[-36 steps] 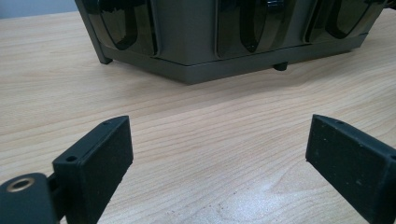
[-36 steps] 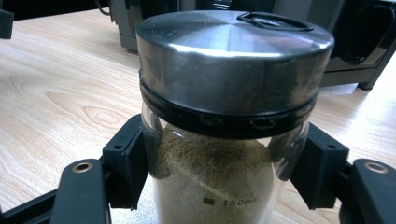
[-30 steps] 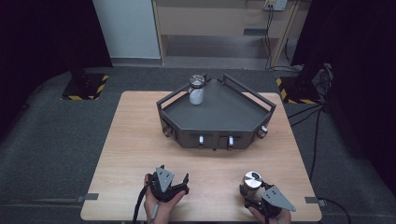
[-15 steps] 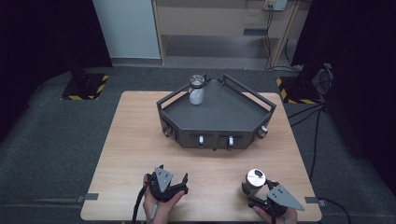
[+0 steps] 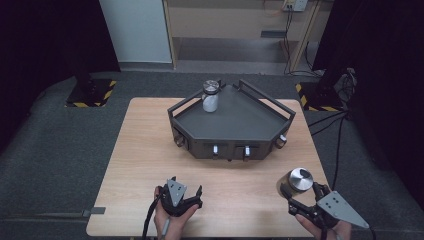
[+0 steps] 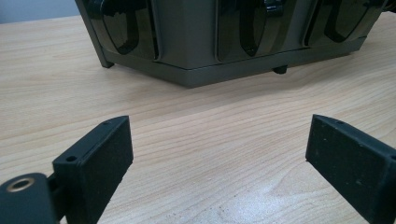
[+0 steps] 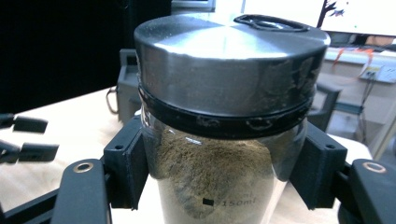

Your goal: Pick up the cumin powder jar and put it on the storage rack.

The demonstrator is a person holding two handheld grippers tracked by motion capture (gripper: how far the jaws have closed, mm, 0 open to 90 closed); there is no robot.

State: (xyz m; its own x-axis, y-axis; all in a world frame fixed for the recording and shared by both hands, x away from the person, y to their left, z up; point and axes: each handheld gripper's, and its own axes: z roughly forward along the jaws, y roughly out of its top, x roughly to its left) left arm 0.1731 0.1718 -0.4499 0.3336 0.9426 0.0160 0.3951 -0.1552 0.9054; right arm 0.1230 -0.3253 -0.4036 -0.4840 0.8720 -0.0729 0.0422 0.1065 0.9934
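My right gripper [image 5: 296,192] is shut on a glass jar [image 5: 298,181] with a brushed metal lid, held upright above the table's front right corner. In the right gripper view the jar [image 7: 224,140] holds brownish powder, and both pads press on the glass just under the lid. My left gripper [image 5: 186,186] rests near the front edge, left of centre. Its jaws stand wide apart over bare wood in the left gripper view [image 6: 219,158]. A second jar [image 5: 210,97] with white contents stands in the back left corner of the dark tray [image 5: 235,125].
The dark angular tray with raised rails takes up the far half of the wooden table [image 5: 145,150]; its front face [image 6: 196,42] has knobs and recessed handles. Cables and yellow-black floor markers lie beyond the table on both sides.
My right gripper has lifted the brown-powder jar off the table and carried it a little to the right. The left gripper has stayed where it was.
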